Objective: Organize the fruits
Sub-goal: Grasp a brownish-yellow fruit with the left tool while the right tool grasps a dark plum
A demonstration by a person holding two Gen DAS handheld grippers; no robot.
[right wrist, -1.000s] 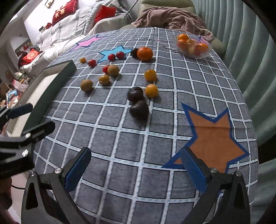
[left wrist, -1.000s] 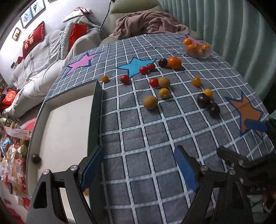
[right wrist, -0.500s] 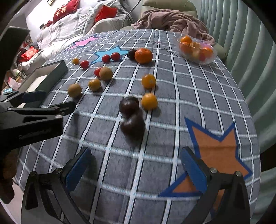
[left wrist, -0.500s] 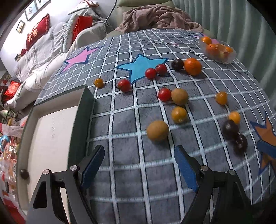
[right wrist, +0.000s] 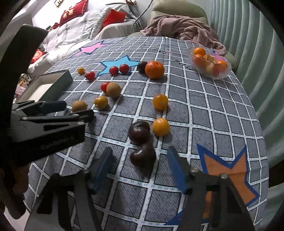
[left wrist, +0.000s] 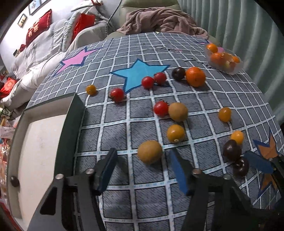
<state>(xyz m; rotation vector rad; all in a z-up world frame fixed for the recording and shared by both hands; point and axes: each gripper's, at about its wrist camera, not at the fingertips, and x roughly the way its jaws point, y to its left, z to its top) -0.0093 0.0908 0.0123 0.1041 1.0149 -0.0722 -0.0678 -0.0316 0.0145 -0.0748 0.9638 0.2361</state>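
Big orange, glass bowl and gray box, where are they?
big orange (right wrist: 154,69), right wrist view, middle of its peel
glass bowl (right wrist: 222,75), right wrist view, near rim
gray box (left wrist: 71,128), left wrist view, dark side wall

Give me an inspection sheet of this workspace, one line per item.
Surface: grid-patterned tablecloth with star prints.
Job's things: brown fruit lies ahead of the left gripper; two dark plums touch, the near one ahead of the right gripper; red cherry tomatoes, large orange; open box; clear bowl of fruit.
Clutter: nothing seen.
Grippers: both open, holding nothing.
Cables: one by the sofa.
Surroundings: sofa, red cushions, pink blanket, curtain.
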